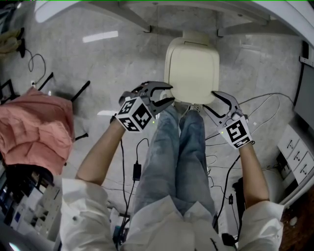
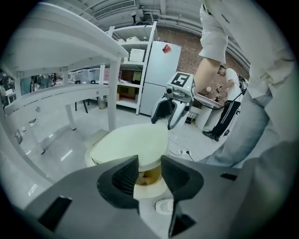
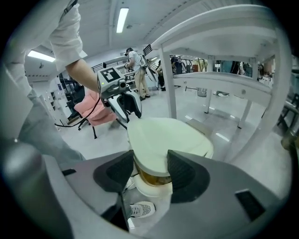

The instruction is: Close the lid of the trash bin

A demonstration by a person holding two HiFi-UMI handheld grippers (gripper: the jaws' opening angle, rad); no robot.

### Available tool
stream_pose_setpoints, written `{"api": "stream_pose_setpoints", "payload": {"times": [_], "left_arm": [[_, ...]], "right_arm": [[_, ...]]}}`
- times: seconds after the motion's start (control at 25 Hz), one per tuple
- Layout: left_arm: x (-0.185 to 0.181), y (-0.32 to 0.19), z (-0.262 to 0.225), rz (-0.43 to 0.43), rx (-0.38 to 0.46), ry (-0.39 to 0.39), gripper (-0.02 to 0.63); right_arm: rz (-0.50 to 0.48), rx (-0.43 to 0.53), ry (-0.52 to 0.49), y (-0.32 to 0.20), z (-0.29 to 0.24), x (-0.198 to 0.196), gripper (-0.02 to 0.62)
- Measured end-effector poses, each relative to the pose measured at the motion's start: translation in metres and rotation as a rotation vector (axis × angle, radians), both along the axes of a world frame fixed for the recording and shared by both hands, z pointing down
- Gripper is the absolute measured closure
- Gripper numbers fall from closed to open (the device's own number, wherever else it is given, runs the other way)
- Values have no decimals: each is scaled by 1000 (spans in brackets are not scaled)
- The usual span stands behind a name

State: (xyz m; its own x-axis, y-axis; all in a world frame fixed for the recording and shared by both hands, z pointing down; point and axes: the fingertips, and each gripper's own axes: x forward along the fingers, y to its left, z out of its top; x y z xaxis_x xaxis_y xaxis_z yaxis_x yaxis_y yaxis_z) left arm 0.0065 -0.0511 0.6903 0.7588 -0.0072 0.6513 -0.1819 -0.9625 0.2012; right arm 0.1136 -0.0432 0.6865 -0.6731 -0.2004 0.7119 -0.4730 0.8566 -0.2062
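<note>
Flanking the trash bin lid [image 1: 192,68], left tongs [image 1: 170,94] and right tongs [image 1: 209,101], jaws apart, lid slightly ajar

Straight above the trash bin [image 1: 192,68] the way down is clear. A white table [image 1: 98,6] frame stands just behind it, the person's legs [image 1: 180,132] crowd its near side, and cables [image 1: 265,105] trail to its right.
</note>
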Motion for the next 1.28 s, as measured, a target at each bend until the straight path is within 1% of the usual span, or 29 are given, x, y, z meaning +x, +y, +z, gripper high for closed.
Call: {"api": "stream_pose_setpoints", "payload": {"times": [0.2,0.36,0.48,0.64,0.8,0.96,1.12,1.28], "left_arm": [[-1,5,9,-4,-37,-6,448],[1,6,17,-6,-49,-21,456],[2,8,22,-4,-59,-29,460],[0,9,25,-1,-66,-33,463],[1,11,30,0,-63,-51,470],[2,13,36,-9,-62,-65,476],[3,13,40,-30,-66,-78,485],[9,13,43,-49,-62,-86,520]], "right_arm": [[42,-67,-26,4,8,-1,356],[84,-106,-42,3,15,1,364],[87,-101,-38,4,17,0,371],[98,-90,-31,2,20,-3,400],[108,-78,-3,3,27,-2,417],[135,-68,17,1,33,0,462],[144,-73,23,1,37,1,476],[162,-74,42,2,43,1,486]]}}
